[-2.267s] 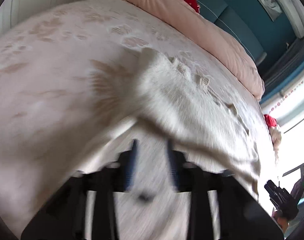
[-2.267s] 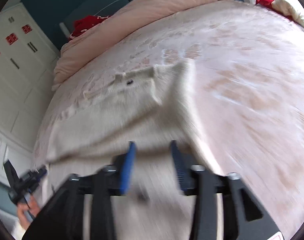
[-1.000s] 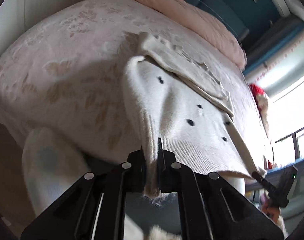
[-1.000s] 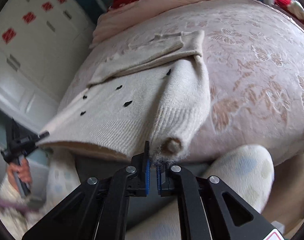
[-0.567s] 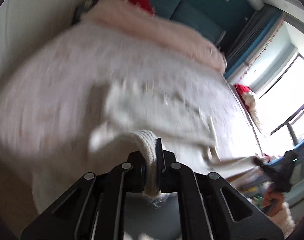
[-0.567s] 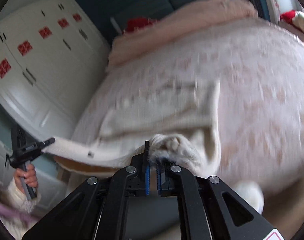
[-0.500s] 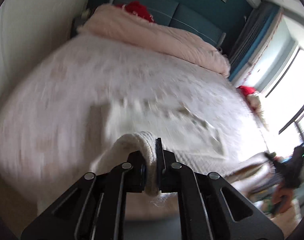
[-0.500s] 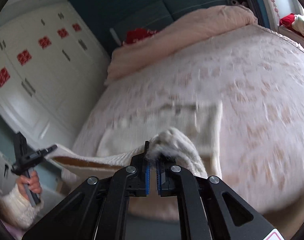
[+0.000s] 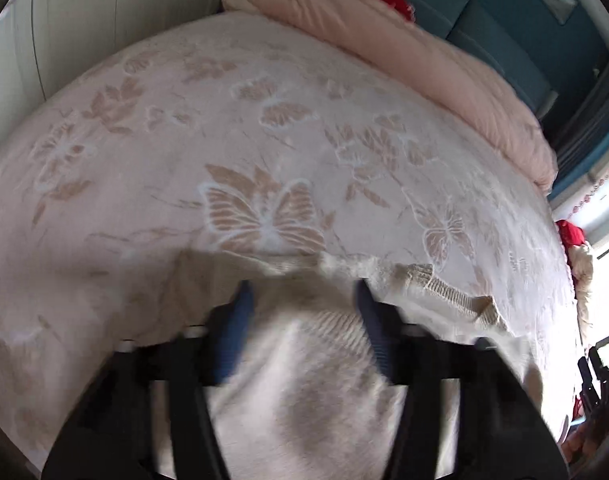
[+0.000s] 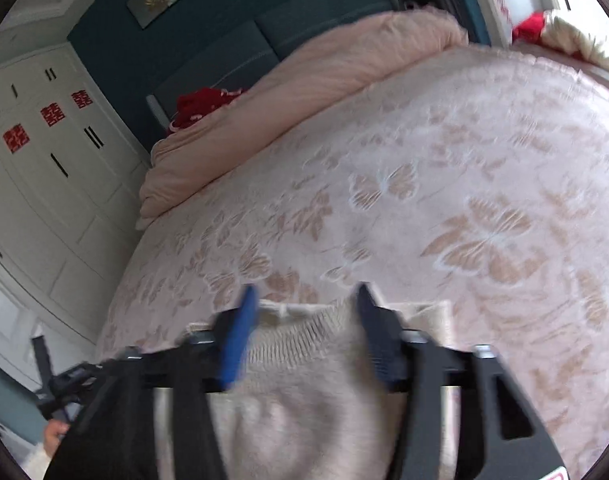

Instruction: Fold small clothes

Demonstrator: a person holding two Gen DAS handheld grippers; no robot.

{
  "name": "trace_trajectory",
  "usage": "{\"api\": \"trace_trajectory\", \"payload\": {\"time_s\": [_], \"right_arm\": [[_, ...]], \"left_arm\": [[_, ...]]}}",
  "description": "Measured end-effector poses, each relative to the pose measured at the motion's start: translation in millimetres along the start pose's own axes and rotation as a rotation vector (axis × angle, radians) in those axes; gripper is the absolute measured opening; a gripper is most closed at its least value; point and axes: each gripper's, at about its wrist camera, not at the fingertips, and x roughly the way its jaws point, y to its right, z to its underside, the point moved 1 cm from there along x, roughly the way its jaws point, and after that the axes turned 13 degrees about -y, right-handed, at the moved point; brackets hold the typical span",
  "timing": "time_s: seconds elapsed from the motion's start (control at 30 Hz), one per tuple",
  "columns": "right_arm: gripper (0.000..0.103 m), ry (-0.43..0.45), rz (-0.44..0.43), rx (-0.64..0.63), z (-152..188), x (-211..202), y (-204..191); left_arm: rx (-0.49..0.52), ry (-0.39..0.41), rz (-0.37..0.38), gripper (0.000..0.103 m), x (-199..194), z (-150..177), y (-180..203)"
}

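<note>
Carried up from the bed's (image 9: 264, 120) edge, the sweater (image 9: 304, 380) lies folded at lower centre; both grippers (image 9: 302, 300) (image 10: 304, 304) have just opened wide, gripping nothing.

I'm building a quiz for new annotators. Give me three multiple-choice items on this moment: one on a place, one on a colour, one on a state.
1. Where does the cream sweater lie?
A. on the floor
B. on the butterfly-patterned bedspread
C. on a chair

2. What colour is the rolled duvet at the far end of the bed?
A. pale pink
B. green
C. black

3. How do the jaws of the left tool and right tool stand?
A. both shut on the sweater
B. one open, one shut
C. both open

Answers:
B, the knit rests on the bedspread.
A, its fabric is pale pink.
C, each pair stands apart; they have just been opening over the sweater.
</note>
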Motion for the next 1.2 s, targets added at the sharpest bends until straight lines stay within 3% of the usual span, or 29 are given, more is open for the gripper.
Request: {"api": "trace_trajectory", "payload": {"time_s": [0.1,0.2,0.23,0.27,0.3,0.33,0.37,0.53,0.6,0.63,0.7,0.77,0.83,0.9,0.97,1.03,1.1,1.17,1.2], "right_arm": [[0.064,-0.041,0.048,-0.048,25.5,-4.6,17.4],[0.065,-0.163,0.132,-0.031,52.6,24.5,40.7],[0.062,-0.2,0.136,-0.004,60.5,34.7,47.3],[0.044,-0.217,0.126,0.009,64.8,41.0,51.5],[0.027,-0.234,0.117,0.012,67.7,47.4,52.9],[0.011,-0.258,0.128,0.015,67.9,54.2,53.7],[0.009,-0.26,0.115,0.034,66.3,53.6,54.1],[0.008,-0.102,0.053,0.073,37.2,7.7,48.6],[0.008,-0.123,0.075,0.091,36.2,15.5,58.7],[0.008,-0.187,0.109,0.089,40.0,33.2,65.3],[0.01,-0.321,0.163,0.101,51.7,68.0,80.4],[0.018,-0.247,0.139,0.1,52.7,51.5,73.3],[0.019,-0.176,0.143,0.085,54.0,23.8,59.3],[0.019,-0.123,0.151,0.001,63.0,-2.9,35.6],[0.019,-0.124,0.145,-0.077,75.2,-10.1,11.1],[0.019,-0.174,0.09,-0.116,86.8,-1.2,-11.6],[0.021,-0.227,0.041,-0.162,91.1,18.4,-40.4],[0.041,-0.266,0.055,-0.241,86.2,42.3,-71.6],[0.044,-0.269,0.055,-0.259,85.1,50.5,-83.6]], "left_arm": [[0.098,0.015,-0.058,0.083,-8.4,18.1,-9.3],[0.115,-0.065,-0.088,0.083,14.9,29.9,-17.1],[0.117,-0.087,-0.087,0.072,21.9,32.4,-17.8],[0.129,-0.117,-0.081,0.05,31.8,35.3,-16.4],[0.147,-0.154,-0.089,0.038,41.8,37.3,-13.7],[0.15,-0.169,-0.097,0.018,45.4,37.5,-11.7],[0.142,-0.161,-0.105,0.015,44.9,36.0,-9.1],[0.089,-0.099,-0.071,0.014,18.6,18.9,-8.2],[0.079,-0.101,-0.13,0.011,27.7,15.1,-11.2],[0.084,-0.114,-0.171,0.011,38.7,14.0,-13.4],[0.077,-0.17,-0.175,0.013,54.3,15.3,-21.4],[0.071,-0.125,-0.154,0.017,37.1,20.5,-22.3],[0.112,-0.067,-0.168,0.019,12.3,29.2,-14.6],[0.186,0.007,-0.162,0.03,-17.5,45.9,0.1],[0.221,0.031,-0.136,0.049,-30.6,61.3,11.7],[0.25,-0.002,-0.104,0.057,-24.5,78.5,27.4],[0.259,-0.061,-0.101,0.057,-5.1,91.4,37.7],[0.253,-0.106,-0.108,0.057,9.9,103.7,38.1],[0.238,-0.128,-0.111,0.057,17.0,110.2,35.3]]}}
